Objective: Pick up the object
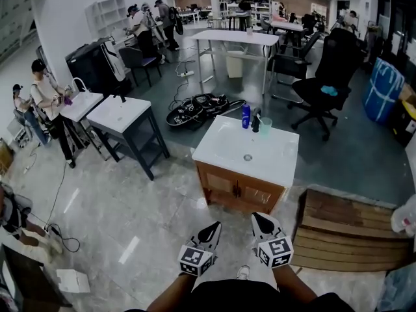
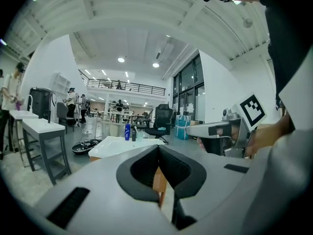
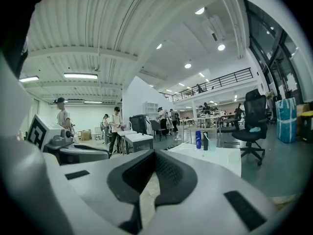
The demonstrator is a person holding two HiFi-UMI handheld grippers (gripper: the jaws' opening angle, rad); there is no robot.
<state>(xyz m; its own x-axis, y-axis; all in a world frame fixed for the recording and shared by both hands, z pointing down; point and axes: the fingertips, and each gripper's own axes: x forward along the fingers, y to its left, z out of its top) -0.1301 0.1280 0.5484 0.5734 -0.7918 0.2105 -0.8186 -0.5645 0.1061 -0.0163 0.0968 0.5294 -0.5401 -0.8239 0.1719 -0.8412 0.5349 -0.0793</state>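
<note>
My left gripper [image 1: 215,226] and right gripper [image 1: 257,218] are held low, side by side, each with jaws closed tip to tip on nothing. Ahead stands a white sink cabinet [image 1: 276,164]. A blue bottle [image 1: 246,116] and a pale green cup [image 1: 265,126] stand at its far edge, well apart from both grippers.

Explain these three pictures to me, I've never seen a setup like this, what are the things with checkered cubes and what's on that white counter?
A person holds two hand-held grippers, marker cubes included; no robot arm. The downward picture comes from a camera on their head: the left gripper and right gripper point toward a white washbasin cabinet. The other two pictures come from cameras riding on each gripper. At the basin's far edge stand a blue bottle, a dark object and a pale green cup. Both grippers' jaws are together, holding nothing.
</note>
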